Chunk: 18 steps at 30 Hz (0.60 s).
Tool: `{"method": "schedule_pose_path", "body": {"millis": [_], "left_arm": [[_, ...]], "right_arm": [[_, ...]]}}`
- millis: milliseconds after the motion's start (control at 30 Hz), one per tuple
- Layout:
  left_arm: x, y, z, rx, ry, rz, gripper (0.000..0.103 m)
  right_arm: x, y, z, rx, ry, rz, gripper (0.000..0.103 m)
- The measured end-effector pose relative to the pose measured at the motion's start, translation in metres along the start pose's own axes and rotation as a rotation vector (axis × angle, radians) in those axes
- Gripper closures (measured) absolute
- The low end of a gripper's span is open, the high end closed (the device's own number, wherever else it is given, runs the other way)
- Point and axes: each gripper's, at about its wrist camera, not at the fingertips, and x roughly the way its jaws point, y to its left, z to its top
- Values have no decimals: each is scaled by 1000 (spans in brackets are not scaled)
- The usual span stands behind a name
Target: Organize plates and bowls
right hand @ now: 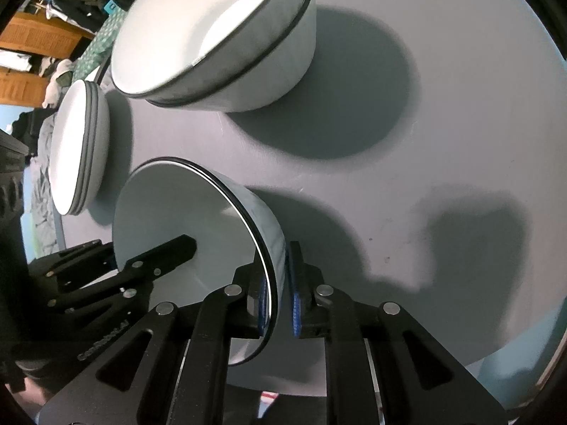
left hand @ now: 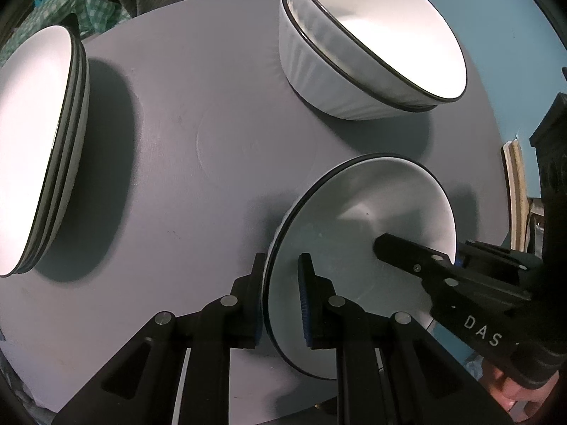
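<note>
Both grippers (left hand: 281, 297) (right hand: 278, 287) pinch the apparently upright bowl's (left hand: 361, 212) opposite rims.

Left gripper (left hand: 281, 297): matte black linkage arms, round silver pivot pins, ribbed blue pads (left hand: 304, 304) on its fingers. Right gripper (right hand: 278, 294): same build; white "DAS" lettering, lower right of the left-wrist view.

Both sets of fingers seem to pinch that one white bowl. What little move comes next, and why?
Probably lift the single bowl and carry it toward the stacked bowls. The left gripper and the right gripper each clamp its rim on opposite sides, and matching bowls already sit nested on the table.
</note>
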Motion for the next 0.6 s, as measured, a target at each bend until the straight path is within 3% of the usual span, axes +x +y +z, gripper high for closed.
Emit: {"method": "schedule_pose_path", "body": {"millis": [200, 600], "left_arm": [[6, 7, -3, 12, 25, 10, 88], [0, 14, 11, -1, 16, -7, 88]], "right_arm": [[-2, 8, 0, -37, -21, -46, 94], [-23, 28, 3, -47, -17, -60, 94]]}}
